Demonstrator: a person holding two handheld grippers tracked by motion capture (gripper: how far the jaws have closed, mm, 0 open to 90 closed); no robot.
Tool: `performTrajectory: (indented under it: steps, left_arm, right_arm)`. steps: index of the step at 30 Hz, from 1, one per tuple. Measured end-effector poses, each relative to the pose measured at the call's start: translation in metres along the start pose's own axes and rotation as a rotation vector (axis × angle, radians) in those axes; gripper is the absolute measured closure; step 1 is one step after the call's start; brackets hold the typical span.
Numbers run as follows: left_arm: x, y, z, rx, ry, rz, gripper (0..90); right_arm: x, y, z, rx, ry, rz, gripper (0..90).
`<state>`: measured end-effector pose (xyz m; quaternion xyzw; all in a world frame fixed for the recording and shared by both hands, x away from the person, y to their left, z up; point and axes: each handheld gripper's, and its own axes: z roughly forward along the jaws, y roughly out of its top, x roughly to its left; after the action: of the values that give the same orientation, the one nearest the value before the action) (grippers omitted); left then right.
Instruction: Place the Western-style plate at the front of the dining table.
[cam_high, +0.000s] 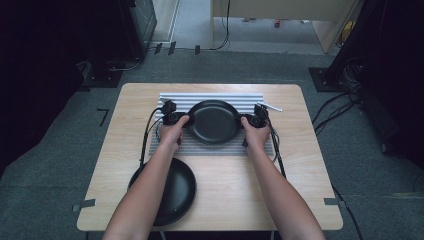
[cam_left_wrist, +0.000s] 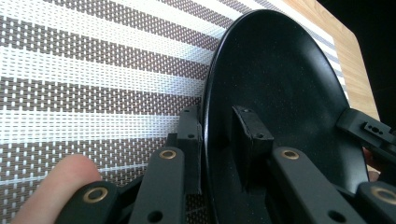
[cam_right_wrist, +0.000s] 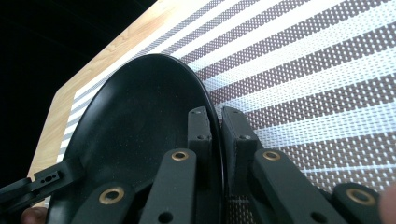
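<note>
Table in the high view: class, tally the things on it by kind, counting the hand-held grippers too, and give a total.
Black plates: 2, one on the mat, one at the near left of the table
Striped placemat: 1
Hand-held grippers: 2, left, right, each clamped on the far plate's rim
Small white thing at the mat's far right corner, too small to identify: 1
Total: 6

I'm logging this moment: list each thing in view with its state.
black plate: on the striped placemat, gripped at both rims
left gripper: shut on its left rim
right gripper: shut on its right rim
second black plate: lying free, near table edge
</note>
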<state>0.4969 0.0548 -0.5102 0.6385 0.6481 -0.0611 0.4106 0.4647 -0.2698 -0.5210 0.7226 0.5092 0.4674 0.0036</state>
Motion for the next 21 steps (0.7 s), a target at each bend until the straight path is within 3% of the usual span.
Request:
performTrajectory:
  steps: [3, 5, 6, 8, 10, 12, 14, 19, 21]
  left_arm:
    - [-0.001, 0.001, -0.001, 0.015, 0.007, 0.019, 73.9]
    - [-0.005, 0.003, -0.003, 0.031, 0.025, 0.060, 65.8]
    - [-0.008, 0.004, -0.006, 0.028, 0.061, 0.094, 59.7]
    - [-0.012, 0.007, -0.016, 0.014, 0.099, 0.159, 53.1]
    - [-0.012, 0.010, -0.027, 0.014, 0.091, 0.168, 46.6]
    - [-0.011, 0.012, -0.043, -0.003, 0.082, 0.175, 41.8]
    - [-0.009, 0.012, -0.057, -0.018, 0.094, 0.198, 39.5]
    - [-0.001, 0.009, -0.084, -0.056, 0.218, 0.272, 27.1]
    - [0.004, 0.007, -0.094, -0.071, 0.215, 0.272, 23.3]
  right_arm:
    - [0.000, -0.001, 0.001, -0.008, 0.003, -0.012, 82.7]
    - [0.004, -0.002, 0.000, -0.016, -0.011, -0.026, 76.7]
    - [0.006, -0.002, -0.001, -0.022, -0.010, -0.035, 71.9]
    - [0.013, -0.003, -0.005, -0.053, -0.030, -0.087, 65.1]
    - [0.019, -0.004, -0.010, -0.086, -0.064, -0.186, 59.2]
    - [0.021, -0.005, -0.014, -0.111, -0.089, -0.236, 56.8]
    - [0.021, -0.005, -0.020, -0.134, -0.093, -0.257, 56.5]
    - [0.019, -0.003, -0.038, -0.173, -0.117, -0.332, 54.8]
    - [0.018, -0.003, -0.047, -0.193, -0.107, -0.361, 54.9]
